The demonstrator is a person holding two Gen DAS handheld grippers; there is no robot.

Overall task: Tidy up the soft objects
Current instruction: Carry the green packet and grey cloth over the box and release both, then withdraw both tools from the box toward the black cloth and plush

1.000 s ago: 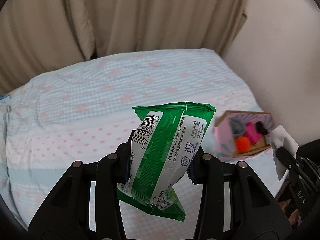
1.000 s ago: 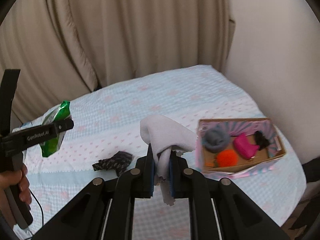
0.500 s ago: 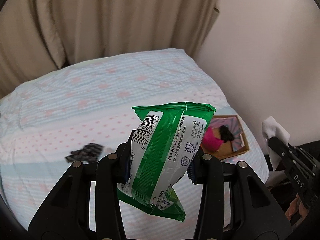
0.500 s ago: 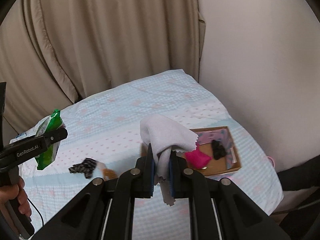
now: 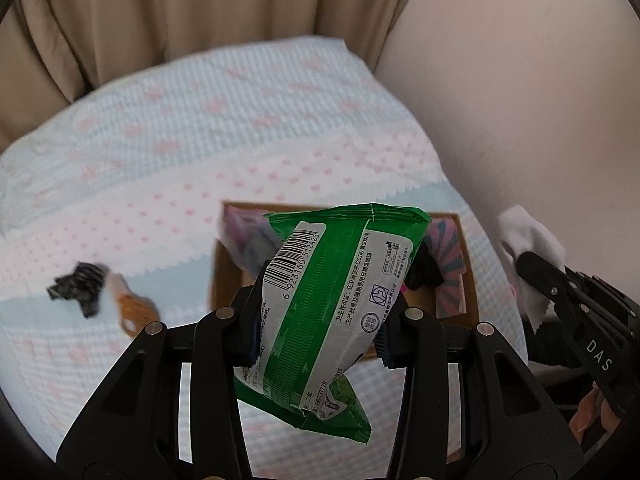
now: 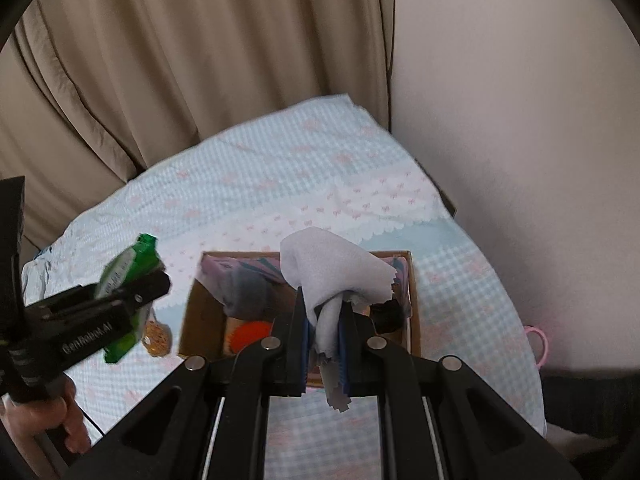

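My left tool (image 5: 318, 322) is clamped on the green wipes pack (image 5: 328, 304), right tool (image 6: 325, 330) pinches the white cloth (image 6: 332, 276), both above the cardboard box (image 6: 200, 312)

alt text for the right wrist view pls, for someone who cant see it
The right hand-held gripper is shut on a white cloth, held above an open cardboard box of soft items on a pastel-covered bed. At left, the left hand-held gripper grips a green packet; beige curtains hang behind.
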